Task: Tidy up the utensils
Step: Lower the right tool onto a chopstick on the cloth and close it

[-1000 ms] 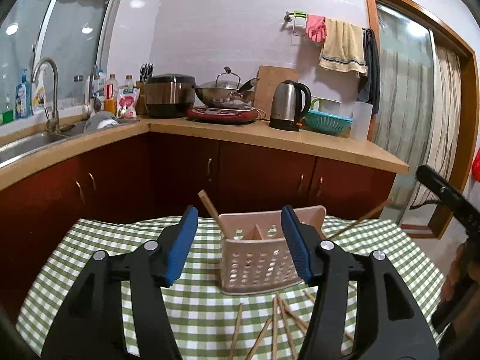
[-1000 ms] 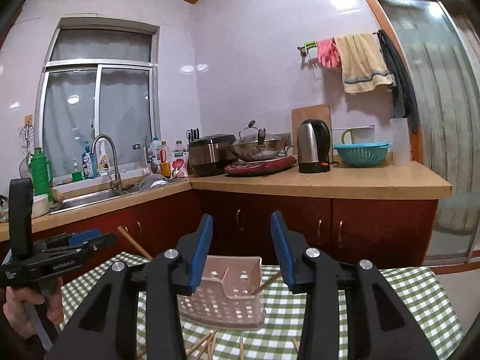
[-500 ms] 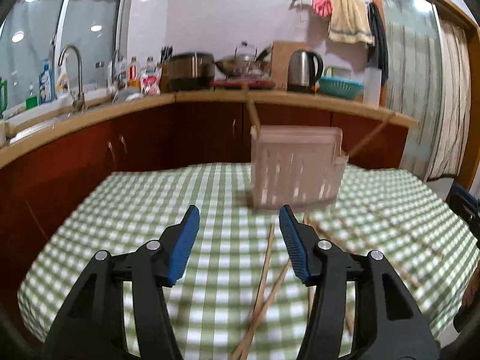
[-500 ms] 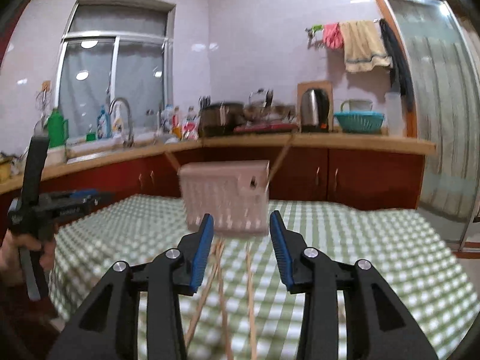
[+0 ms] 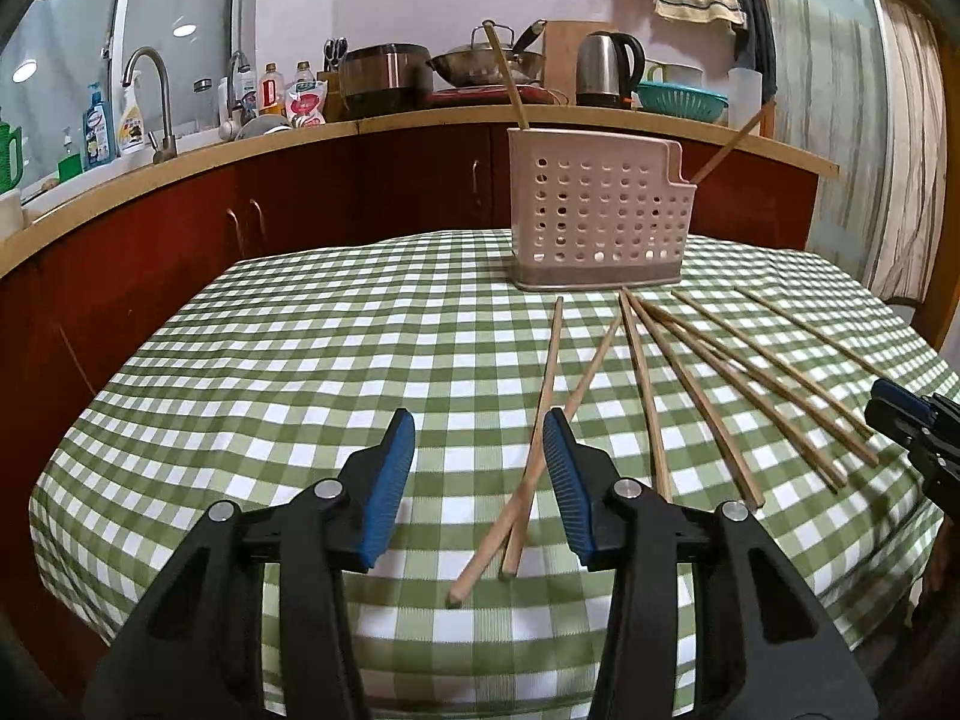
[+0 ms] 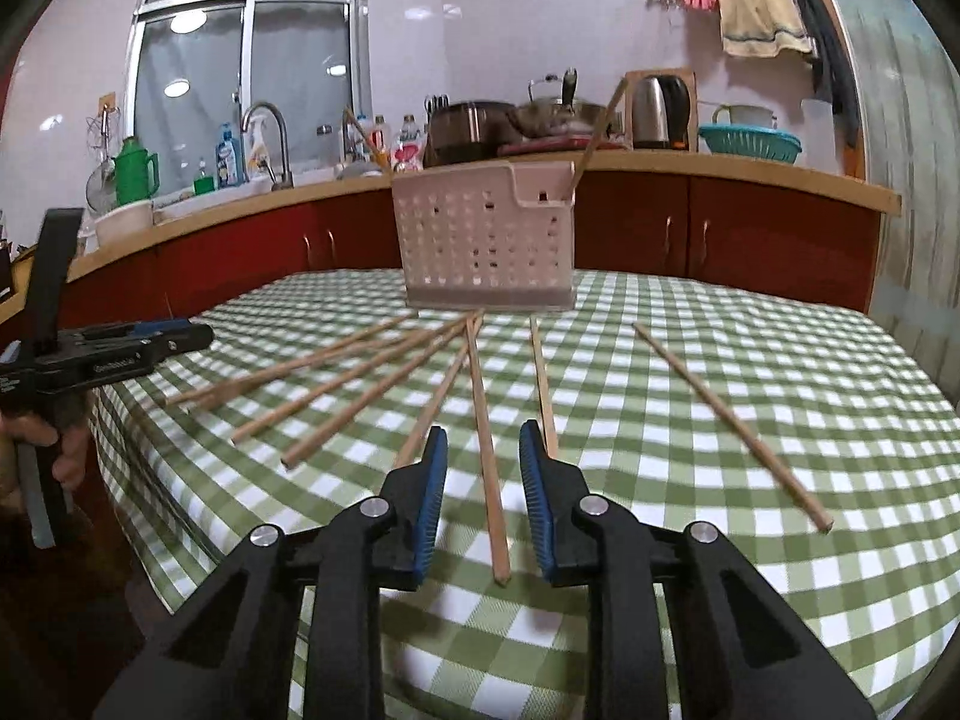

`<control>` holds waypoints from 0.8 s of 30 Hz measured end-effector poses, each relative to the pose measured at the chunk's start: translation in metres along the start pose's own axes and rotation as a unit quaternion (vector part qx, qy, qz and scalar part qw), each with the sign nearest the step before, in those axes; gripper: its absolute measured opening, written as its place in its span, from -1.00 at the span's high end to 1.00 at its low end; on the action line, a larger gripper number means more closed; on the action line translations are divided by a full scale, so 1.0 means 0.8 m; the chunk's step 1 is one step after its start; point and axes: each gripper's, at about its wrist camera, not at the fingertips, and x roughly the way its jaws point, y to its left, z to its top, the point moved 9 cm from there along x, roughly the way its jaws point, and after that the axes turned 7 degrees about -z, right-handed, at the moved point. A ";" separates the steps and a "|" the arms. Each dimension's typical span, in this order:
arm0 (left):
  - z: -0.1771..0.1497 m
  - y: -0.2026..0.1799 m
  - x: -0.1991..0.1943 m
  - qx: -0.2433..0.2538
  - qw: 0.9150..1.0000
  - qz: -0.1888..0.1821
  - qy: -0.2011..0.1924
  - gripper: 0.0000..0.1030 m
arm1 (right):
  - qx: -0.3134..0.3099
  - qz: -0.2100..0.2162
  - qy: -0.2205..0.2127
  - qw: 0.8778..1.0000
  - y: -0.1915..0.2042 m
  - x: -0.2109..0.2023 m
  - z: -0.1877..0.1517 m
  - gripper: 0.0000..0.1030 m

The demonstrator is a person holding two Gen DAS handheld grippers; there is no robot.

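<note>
Left wrist view: the left claw [image 5: 477, 468] hangs low over the near edge of the bench [image 5: 288, 360], its blue pads wide apart and gripping nothing. Just ahead of it two crossed chopsticks [image 5: 540, 438] lie on the green checked cloth, their long axes running from the near edge toward the utensil holder [image 5: 591, 210], thick ends nearest the claw. More loose chopsticks [image 5: 720, 384] fan out to the right, all with their far tips gathered by the holder's foot. The holder stands upright toward the far edge, with one chopstick [image 5: 507, 75] leaning up and left out of it and another [image 5: 729, 144] slanting out to the right.

From the right wrist view, the right claw [image 6: 483, 498] is also parted and empty, hovering at the near edge with a single chopstick [image 6: 485, 438] lying lengthwise in the gap between its pads, pointing straight at the holder [image 6: 486, 240]. An outlying chopstick [image 6: 732, 420] lies diagonally toward the right edge. The left claw [image 6: 150, 342] shows at the left edge of the bench.
</note>
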 end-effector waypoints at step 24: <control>-0.052 -0.003 0.009 -0.004 0.999 -0.018 0.050 0.43 | -0.009 -0.002 0.044 0.999 -0.003 0.017 -0.030 0.87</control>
